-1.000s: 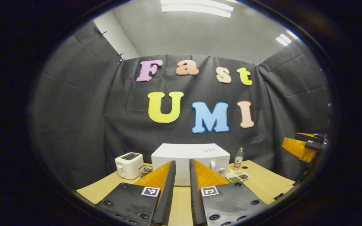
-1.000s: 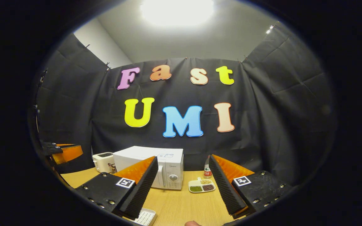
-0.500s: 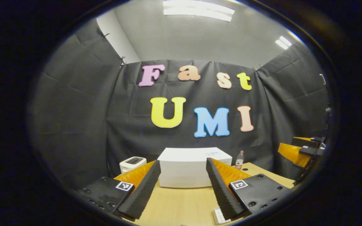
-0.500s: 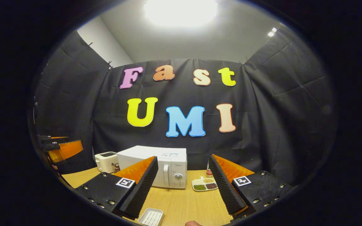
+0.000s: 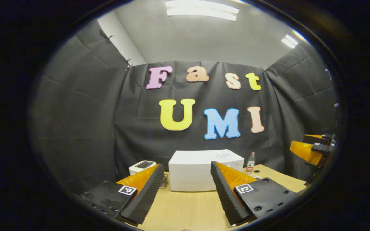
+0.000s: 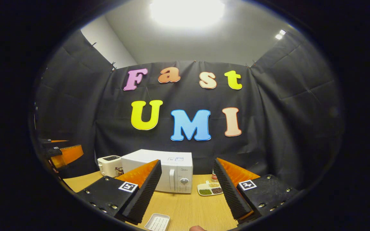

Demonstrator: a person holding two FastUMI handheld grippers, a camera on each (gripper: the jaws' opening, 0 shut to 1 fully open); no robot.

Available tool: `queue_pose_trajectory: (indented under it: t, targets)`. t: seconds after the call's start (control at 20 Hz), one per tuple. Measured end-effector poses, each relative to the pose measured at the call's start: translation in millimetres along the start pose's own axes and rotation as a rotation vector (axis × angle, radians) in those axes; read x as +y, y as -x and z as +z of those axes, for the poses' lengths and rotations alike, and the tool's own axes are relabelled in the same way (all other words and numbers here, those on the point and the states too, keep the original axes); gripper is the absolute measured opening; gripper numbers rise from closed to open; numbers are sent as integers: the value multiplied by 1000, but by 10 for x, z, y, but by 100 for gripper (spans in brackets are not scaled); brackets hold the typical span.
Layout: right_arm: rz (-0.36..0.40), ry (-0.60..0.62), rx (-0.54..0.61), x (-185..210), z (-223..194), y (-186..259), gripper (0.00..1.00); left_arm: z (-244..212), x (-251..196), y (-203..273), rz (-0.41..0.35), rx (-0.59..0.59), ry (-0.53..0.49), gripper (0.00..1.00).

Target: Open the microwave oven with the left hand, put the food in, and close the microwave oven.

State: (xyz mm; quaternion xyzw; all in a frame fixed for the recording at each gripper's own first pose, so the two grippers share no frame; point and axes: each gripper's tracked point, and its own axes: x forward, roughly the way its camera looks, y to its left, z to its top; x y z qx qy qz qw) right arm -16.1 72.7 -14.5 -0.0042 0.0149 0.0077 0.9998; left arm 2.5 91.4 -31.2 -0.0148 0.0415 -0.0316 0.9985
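A white box-shaped microwave oven [image 6: 159, 171] is sitting on the light wooden table [image 6: 188, 208], toward its back. A white two-slot toaster [image 6: 109, 166] is standing just to its left. A white divided dish of food [image 6: 210, 189] is lying just to its right, and a clear plastic bottle [image 5: 251, 163] is standing behind that dish. A white ribbed tray [image 6: 157, 222] is lying at the near edge, before the oven.

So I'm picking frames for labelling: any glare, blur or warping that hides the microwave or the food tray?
Right gripper view: ceiling light blown out, yet microwave and food tray stay sharp. Left gripper view: even light, microwave crisp, its front partly behind the left gripper. Both views: fisheye bends the edges.
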Motion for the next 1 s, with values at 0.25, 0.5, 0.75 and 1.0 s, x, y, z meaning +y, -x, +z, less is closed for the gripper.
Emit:
queue_pose_trajectory:
  t: [0.25, 0.5, 0.75, 1.0]
  targets:
    - [1, -5, -1, 65, 20, 8, 98, -14, 64, 4, 5, 2, -3, 96]
    - [4, -7, 2, 123, 15, -2, 98, -18, 133, 41, 10, 3, -4, 96]
    - [1, -8, -6, 151, 47, -11, 98, -8, 160, 21, 10, -1, -8, 96]
    - [2, -5, -8, 184, 59, -39, 98, -19, 167, -20, 8, -4, 3, 96]
